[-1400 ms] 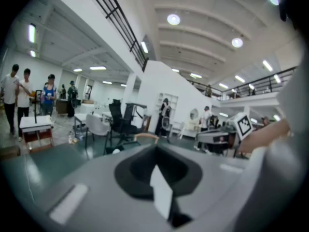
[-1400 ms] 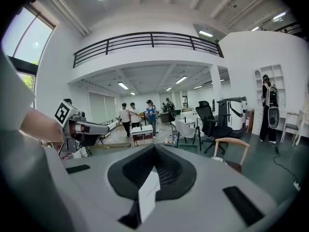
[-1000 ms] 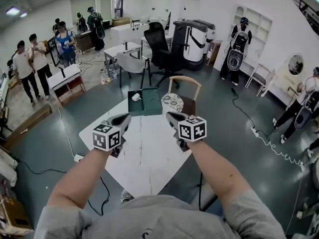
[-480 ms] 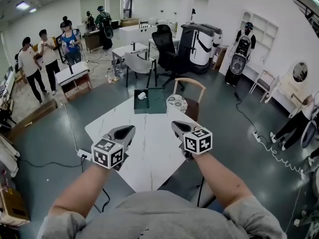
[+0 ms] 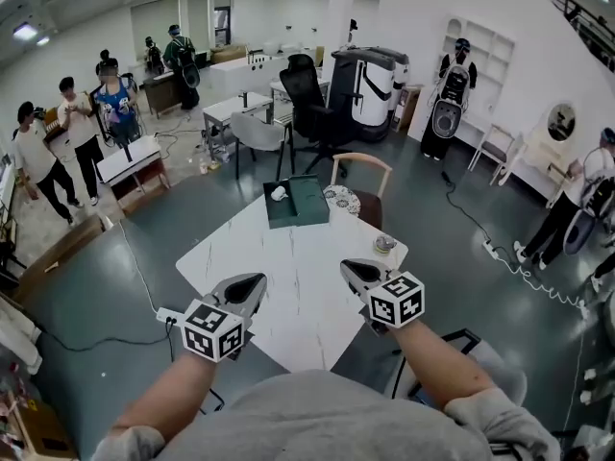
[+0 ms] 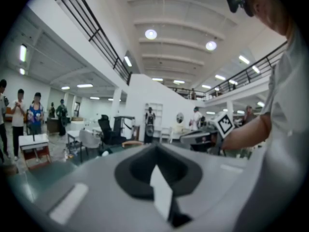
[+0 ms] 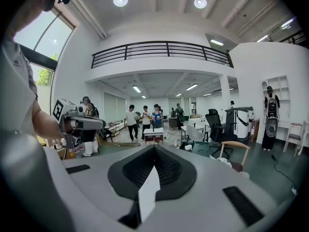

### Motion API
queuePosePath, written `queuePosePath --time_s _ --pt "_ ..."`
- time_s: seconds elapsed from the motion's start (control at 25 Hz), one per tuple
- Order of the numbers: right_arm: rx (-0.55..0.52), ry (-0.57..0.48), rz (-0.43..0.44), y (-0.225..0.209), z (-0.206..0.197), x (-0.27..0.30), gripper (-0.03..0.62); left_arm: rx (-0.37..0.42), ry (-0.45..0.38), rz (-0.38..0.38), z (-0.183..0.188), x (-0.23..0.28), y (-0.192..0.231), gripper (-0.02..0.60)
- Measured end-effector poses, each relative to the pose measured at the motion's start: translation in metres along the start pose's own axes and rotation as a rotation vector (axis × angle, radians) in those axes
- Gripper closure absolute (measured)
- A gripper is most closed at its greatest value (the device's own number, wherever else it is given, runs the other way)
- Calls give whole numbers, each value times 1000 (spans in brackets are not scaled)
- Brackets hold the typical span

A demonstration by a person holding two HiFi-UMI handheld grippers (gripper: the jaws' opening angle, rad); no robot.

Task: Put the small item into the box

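Jaws of the left gripper [image 5: 252, 284] and the right gripper [image 5: 352, 269] were both closed on nothing, above the near part of the white table [image 5: 298, 253]. At the table's far end stood the green box [image 5: 307, 206], with 1 small white item [image 5: 279, 193] at its left part.

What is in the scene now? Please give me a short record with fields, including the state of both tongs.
surface: white table
box: dark green box at the table's far end
small items: white thing at the box's left part, inside or not unclear; round thing near the table's right edge
left: left tongs shut, empty, above the table's near part
right: right tongs shut, empty, above the table's near part
behind the box: wooden chair
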State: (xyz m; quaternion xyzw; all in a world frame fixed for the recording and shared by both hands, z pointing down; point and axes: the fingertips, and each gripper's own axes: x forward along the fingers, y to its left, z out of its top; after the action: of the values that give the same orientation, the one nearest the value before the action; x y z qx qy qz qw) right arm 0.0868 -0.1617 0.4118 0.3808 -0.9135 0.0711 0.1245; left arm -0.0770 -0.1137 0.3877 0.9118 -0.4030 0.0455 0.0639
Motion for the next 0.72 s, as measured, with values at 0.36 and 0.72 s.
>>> queuePosePath --time_s 0.36,0.72 --pt "70 -15 -77 64 -10 -27 586 12 24 -137 -18 -63 0 578" --pt "53 -18 -16 71 -21 -80 586 -9 -5 -108 -17 -74 -55 578"
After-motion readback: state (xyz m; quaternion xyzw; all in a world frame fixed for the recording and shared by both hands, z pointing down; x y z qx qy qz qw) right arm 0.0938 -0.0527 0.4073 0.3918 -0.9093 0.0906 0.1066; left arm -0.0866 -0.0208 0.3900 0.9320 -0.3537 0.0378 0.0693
